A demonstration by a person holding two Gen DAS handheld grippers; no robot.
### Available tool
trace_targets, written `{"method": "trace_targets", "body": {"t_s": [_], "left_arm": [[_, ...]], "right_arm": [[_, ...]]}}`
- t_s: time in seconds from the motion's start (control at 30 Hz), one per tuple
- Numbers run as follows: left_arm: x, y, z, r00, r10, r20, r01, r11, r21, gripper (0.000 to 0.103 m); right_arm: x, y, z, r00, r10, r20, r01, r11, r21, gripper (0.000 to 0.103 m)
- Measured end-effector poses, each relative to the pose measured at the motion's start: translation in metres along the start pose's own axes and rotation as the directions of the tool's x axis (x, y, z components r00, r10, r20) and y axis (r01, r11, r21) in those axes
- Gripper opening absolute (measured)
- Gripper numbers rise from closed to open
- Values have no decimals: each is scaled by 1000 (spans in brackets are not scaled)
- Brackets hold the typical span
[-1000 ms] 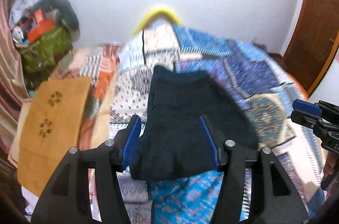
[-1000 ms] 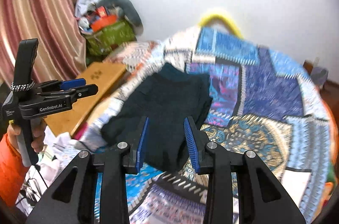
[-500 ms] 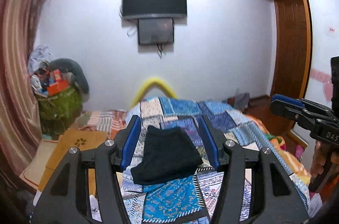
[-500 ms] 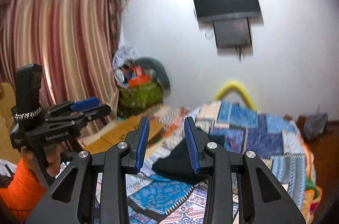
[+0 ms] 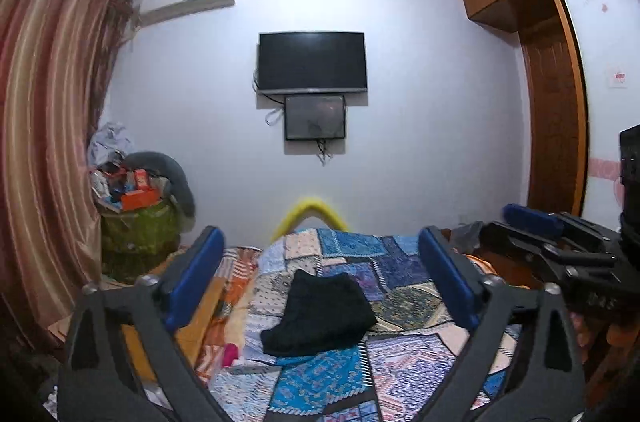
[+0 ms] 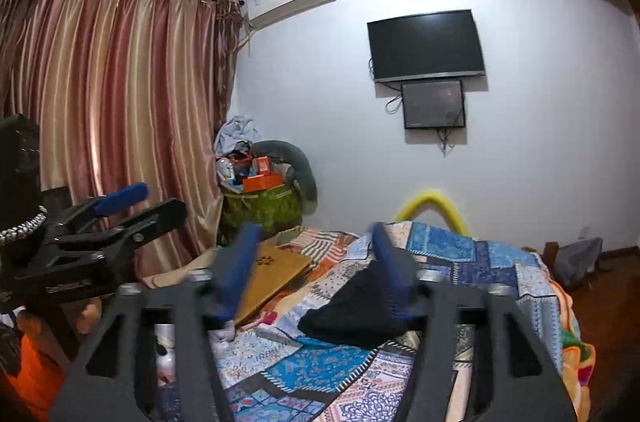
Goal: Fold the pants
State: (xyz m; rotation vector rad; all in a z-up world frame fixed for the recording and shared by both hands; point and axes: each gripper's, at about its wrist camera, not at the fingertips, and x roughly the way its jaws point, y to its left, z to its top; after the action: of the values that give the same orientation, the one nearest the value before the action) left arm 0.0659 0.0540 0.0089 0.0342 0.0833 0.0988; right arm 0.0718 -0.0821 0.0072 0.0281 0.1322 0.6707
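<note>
Centrally, the folded black pants (image 5: 320, 314) lie on the patchwork quilt (image 5: 404, 358) of the bed.
Both left tongs (image 5: 320, 282) and right tongs (image 6: 314, 268) hover above the bed, spread wide and gripping nothing, well apart from the pants; a television (image 5: 312, 61) hangs on the far wall.

**Open air over the bed, clutter to the left**

The folded pants (image 5: 320, 314) lie alone on the patchwork bed (image 5: 412, 362), with bare quilt around them. A wooden board (image 6: 276, 274) leans at the left edge; beyond it a heaped green basket (image 5: 138, 230) and curtain (image 6: 120, 118) crowd that side. The right side seems clearer, perhaps floor.
</note>
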Motion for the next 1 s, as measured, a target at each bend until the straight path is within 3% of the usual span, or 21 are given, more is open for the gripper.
{"method": "trace_targets", "body": {"t_s": [0.1,0.23,1.0], "left_arm": [[-2,1,-4,1000,-17,-15,17,1000,3,103],[4,6,-9,999,-17,-42,17,1000,-16,103],[14,7,-25,995,-47,-85,42,998,-52,103]], "right_arm": [[-5,4,-1,999,-41,21,42,999,-11,90],[-13,6,-1,996,-85,27,85,996,-15,101],[-19,-11,-13,995,-94,-16,95,995,30,102]]}}
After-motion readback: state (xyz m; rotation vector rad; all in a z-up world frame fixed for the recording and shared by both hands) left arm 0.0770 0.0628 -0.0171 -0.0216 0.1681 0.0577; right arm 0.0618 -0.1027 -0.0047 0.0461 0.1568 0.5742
